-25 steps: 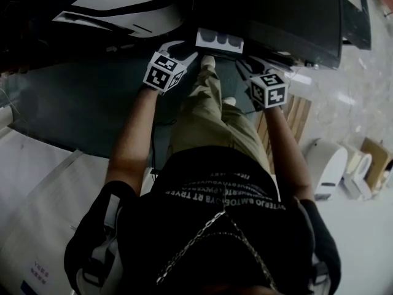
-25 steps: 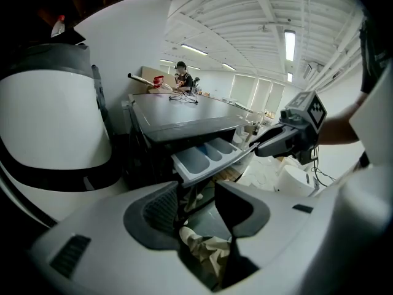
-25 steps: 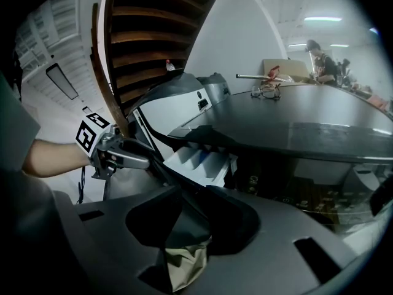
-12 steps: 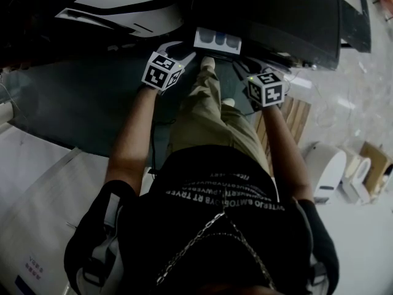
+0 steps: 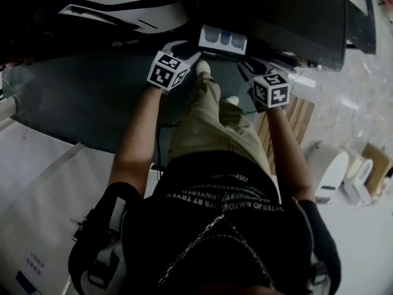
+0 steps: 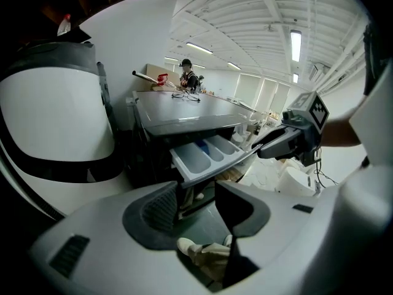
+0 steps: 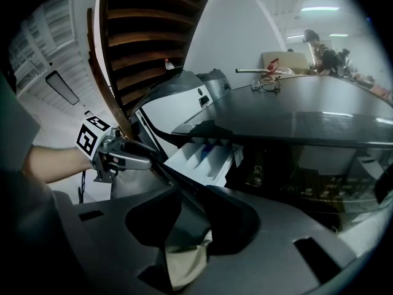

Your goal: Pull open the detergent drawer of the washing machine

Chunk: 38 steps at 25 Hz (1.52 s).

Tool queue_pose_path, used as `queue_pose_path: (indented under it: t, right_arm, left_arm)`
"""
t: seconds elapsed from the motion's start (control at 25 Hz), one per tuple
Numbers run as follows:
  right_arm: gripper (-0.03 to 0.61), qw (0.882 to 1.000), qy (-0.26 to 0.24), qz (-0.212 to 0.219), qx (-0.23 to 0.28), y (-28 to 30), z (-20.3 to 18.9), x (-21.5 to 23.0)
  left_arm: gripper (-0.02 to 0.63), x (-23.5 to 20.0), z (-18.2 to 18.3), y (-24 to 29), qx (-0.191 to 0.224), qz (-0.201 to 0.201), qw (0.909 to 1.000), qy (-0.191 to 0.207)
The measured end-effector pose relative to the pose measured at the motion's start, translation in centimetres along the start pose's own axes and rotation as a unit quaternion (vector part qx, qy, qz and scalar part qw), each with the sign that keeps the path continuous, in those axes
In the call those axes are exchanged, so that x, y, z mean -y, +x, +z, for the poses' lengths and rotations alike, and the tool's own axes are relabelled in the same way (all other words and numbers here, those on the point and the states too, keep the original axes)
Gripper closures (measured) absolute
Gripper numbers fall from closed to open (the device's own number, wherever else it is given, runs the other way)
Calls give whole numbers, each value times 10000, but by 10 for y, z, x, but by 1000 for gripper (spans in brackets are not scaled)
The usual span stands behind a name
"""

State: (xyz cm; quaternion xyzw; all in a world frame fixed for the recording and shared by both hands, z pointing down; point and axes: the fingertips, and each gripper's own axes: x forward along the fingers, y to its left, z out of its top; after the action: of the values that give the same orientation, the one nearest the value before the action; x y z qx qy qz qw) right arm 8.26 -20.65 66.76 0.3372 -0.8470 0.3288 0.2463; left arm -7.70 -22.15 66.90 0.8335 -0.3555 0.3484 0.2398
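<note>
The detergent drawer (image 5: 222, 40) stands pulled out from the dark washing machine (image 5: 276, 14) with its pale compartments exposed, so we judge the opening step largely done. We hold the left gripper (image 6: 196, 194) and the right gripper (image 7: 191, 214) at opposite ends of the drawer's dark front panel, each angled down toward it. We judge that this placement shares the pull between both ends and keeps the drawer from skewing in its guides. The jaws of both grippers stand released. Each gripper's own view shows a clear gap between the pads, with only the trouser leg (image 5: 212, 118) and shoe (image 6: 187, 246) behind it. The front panel runs close by the jaw tips, and we see no pad pressing on it. The head view gives the layout, with the drawer between the two marker cubes, but does not show the jaws. The left gripper view shows three compartments, one with a blue insert, and the right gripper's tip at the panel's far end; whether it touches, we cannot tell. The right gripper view shows the reverse, plus a pair of glasses (image 7: 267, 85) on the machine top.
</note>
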Motion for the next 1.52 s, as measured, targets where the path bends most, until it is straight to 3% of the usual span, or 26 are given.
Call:
queue_pose_path:
  t: [0.32, 0.84, 1.52]
  right_arm:
    - [462, 9997, 237, -4, -32, 2, -9, -4]
    - [457, 9985, 447, -278, 120, -4, -20, -10]
    - [454, 9977, 300, -598, -76, -10, -37, -25]
  left_arm:
    - [440, 2, -6, -4, -118, -165, 9998, 91]
    - [440, 12, -17, -12, -273, -777, 9951, 550]
    - [440, 24, -35, -23, -376, -892, 9941, 489]
